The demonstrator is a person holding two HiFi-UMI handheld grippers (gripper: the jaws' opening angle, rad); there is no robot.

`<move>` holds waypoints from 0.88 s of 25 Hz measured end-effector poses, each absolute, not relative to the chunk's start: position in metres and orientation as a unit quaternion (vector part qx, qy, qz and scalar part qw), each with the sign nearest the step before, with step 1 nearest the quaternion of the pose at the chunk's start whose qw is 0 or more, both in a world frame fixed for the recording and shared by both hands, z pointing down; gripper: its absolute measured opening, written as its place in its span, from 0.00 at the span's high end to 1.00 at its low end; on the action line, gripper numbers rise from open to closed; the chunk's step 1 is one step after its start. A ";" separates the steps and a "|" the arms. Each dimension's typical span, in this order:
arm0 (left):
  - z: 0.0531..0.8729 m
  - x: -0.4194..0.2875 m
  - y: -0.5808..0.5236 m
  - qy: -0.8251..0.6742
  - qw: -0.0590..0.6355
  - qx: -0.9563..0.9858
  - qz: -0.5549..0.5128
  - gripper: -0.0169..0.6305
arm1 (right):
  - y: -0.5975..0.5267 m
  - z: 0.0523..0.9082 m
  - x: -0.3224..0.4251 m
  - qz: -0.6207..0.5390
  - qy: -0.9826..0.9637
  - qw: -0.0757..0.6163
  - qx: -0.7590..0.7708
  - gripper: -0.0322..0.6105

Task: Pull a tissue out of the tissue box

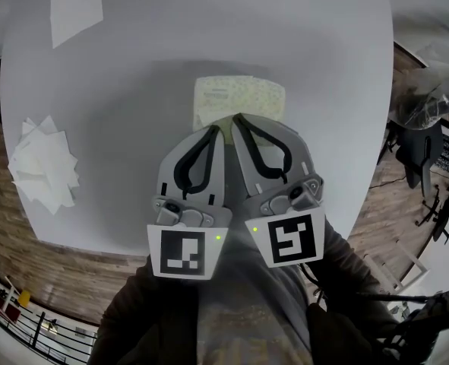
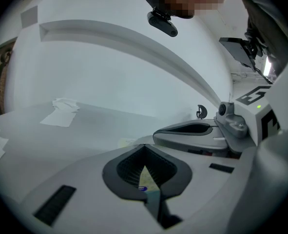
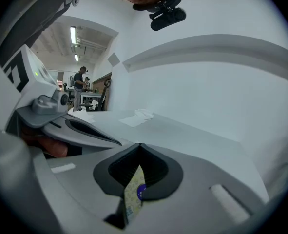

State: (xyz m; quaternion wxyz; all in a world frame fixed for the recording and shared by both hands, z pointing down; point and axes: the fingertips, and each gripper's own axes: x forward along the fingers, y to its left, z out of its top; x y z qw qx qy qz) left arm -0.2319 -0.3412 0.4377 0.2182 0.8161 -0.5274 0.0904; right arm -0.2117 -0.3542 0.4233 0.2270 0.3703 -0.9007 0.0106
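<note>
Sleeves (image 1: 156, 310) of the person fill the bottom of the head view, nearest the camera. Just beyond them sit two marker cubes, one on each tool: the left cube (image 1: 186, 253) and the right cube (image 1: 292, 239), each with a small green light lit.

Two grippers reach forward side by side, nearly touching. The left gripper (image 1: 217, 128) has its jaws drawn together so the tips meet. Its own view shows the same at the left gripper (image 2: 144, 146), with nothing seen pinched at the tips. The right gripper (image 1: 238, 117) is likewise closed tip to tip, as its own view confirms at the right gripper (image 3: 140, 145). In each gripper view a pale, printed sliver shows through the slot behind the closed tips.

One tissue box (image 1: 239, 96), pale yellow-green and flat, lies on the round white table (image 1: 133, 128), near its middle. Both pairs of tips sit over the box's near edge; whether they touch it cannot be told.

Further out, one heap of loose tissues (image 1: 45, 169) rests by the table's left edge, well apart from the box. One single flat sheet (image 1: 76, 6) lies at the far edge. Wood floor (image 1: 11, 226) surrounds the table, and one dark chair (image 1: 425, 154) stands off to the right.
</note>
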 end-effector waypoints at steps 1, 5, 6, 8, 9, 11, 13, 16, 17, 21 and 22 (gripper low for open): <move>0.441 -0.230 -0.341 -0.525 0.226 0.816 0.089 0.98 | -0.354 0.422 -0.211 0.012 -0.900 0.226 0.371 0.95; 0.447 -0.222 -0.342 -0.522 0.242 0.814 0.082 0.98 | -0.351 0.415 -0.210 0.015 -0.901 0.218 0.374 0.95; 0.446 -0.219 -0.343 -0.521 0.237 0.816 0.082 0.98 | -0.350 0.413 -0.210 0.014 -0.902 0.216 0.373 0.95; 0.444 -0.213 -0.345 -0.518 0.231 0.819 0.083 0.98 | -0.348 0.408 -0.209 0.012 -0.904 0.211 0.373 0.95; 0.444 -0.211 -0.344 -0.517 0.230 0.820 0.083 0.98 | -0.347 0.404 -0.208 0.011 -0.904 0.207 0.373 0.95; 0.442 -0.209 -0.344 -0.516 0.229 0.821 0.084 0.98 | -0.345 0.397 -0.207 0.010 -0.905 0.199 0.375 0.95; 0.440 -0.207 -0.344 -0.517 0.226 0.821 0.084 0.98 | -0.344 0.390 -0.205 0.009 -0.907 0.191 0.375 0.95; 0.434 -0.205 -0.344 -0.519 0.221 0.822 0.081 0.98 | -0.342 0.375 -0.204 0.007 -0.910 0.175 0.377 0.95; 0.431 -0.205 -0.343 -0.520 0.219 0.822 0.080 0.98 | -0.341 0.369 -0.204 0.005 -0.911 0.169 0.377 0.95; 0.419 -0.202 -0.340 -0.523 0.209 0.823 0.077 0.98 | -0.337 0.347 -0.202 -0.003 -0.915 0.149 0.374 0.95; 0.415 -0.202 -0.338 -0.525 0.207 0.822 0.076 0.98 | -0.335 0.341 -0.201 -0.005 -0.916 0.144 0.374 0.95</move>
